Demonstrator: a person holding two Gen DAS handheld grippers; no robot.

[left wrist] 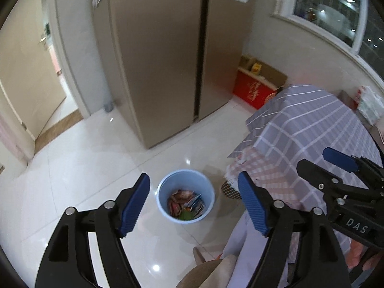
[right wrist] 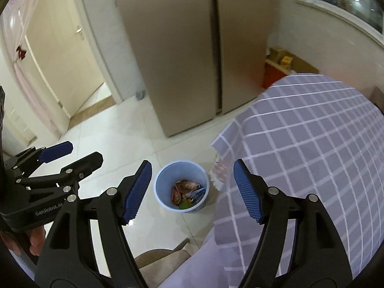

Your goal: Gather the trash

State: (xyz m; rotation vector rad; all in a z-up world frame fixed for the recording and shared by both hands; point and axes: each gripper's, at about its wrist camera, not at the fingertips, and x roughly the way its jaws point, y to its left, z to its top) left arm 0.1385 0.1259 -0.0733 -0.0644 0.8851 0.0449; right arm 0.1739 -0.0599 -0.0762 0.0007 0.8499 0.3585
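Note:
A light blue trash bin (left wrist: pixel 186 195) stands on the white tiled floor beside the table; it also shows in the right wrist view (right wrist: pixel 181 185). Colourful wrappers (left wrist: pixel 186 205) lie inside it, seen too in the right wrist view (right wrist: pixel 188 193). My left gripper (left wrist: pixel 194 204) is open and empty, held high above the bin. My right gripper (right wrist: pixel 192 189) is open and empty, also high above the bin. The right gripper shows in the left wrist view (left wrist: pixel 321 165) at the right edge, and the left gripper shows in the right wrist view (right wrist: pixel 79 153) at the left.
A table with a grey checked cloth (right wrist: pixel 312 144) fills the right side. A tall beige fridge (left wrist: pixel 163 55) stands behind the bin. A red box (left wrist: pixel 254 88) sits by the wall. A doorway (left wrist: pixel 31 72) opens at the left. A chair back (right wrist: pixel 160 261) is below.

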